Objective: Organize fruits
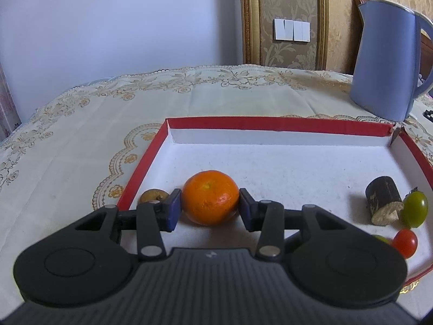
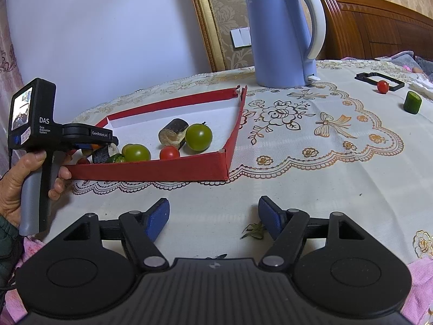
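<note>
Left wrist view: the left gripper (image 1: 209, 208) has its fingers (image 1: 173, 209) pressed on either side of the orange (image 1: 210, 201), which sits in the red tray (image 1: 270, 122) near its left wall — a brown fruit (image 1: 153, 195) just beside. The right gripper (image 2: 213, 220) hovers over the tabletop (image 2: 311, 168), fingers spread, holding nothing.

A plain pale wall (image 1: 113, 21) is filling the left of both views, catching soft, bluish light. Beside it, a gilt frame (image 1: 247, 19) is bordering a panel of beige damask wallpaper (image 1: 286, 2), where a white switch plate (image 1: 291, 29) is sitting. A cream cloth with gold floral embroidery (image 2: 311, 146) is covering the bench. A carved dark wooden headboard (image 2: 379, 27) is rising behind it on the right.
</note>
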`<action>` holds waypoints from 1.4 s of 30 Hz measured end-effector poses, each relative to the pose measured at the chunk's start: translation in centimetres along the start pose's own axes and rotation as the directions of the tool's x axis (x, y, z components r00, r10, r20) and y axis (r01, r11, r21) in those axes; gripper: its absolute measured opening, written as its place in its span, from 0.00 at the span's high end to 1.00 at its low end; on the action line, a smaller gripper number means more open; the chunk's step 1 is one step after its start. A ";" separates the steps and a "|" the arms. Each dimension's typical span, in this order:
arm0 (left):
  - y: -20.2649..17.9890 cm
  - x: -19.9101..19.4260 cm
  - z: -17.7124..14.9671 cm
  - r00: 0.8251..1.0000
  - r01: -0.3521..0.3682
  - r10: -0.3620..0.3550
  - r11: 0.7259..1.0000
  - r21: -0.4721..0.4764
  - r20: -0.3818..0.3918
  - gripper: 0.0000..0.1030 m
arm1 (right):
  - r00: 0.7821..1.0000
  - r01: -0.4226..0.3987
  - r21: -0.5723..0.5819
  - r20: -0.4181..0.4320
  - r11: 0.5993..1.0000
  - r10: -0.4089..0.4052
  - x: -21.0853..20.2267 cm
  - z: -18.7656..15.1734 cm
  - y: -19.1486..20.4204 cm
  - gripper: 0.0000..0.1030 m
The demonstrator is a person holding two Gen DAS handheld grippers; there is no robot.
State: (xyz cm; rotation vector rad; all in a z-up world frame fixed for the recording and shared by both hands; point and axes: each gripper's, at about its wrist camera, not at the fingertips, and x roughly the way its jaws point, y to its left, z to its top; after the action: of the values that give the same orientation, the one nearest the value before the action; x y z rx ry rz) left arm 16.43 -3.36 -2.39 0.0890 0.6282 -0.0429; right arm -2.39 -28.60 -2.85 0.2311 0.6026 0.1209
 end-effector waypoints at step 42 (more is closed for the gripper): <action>-0.6 -16.1 -4.2 0.985 -0.066 0.069 0.998 -0.019 0.156 0.00 | 0.994 0.092 -0.005 0.065 0.996 -0.091 -2.2 0.4 2.6 0.19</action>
State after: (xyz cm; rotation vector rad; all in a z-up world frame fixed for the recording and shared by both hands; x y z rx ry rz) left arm 0.92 -3.31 3.66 0.0927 0.4682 0.0199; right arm -4.07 -26.51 -0.70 0.1985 0.5467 0.0272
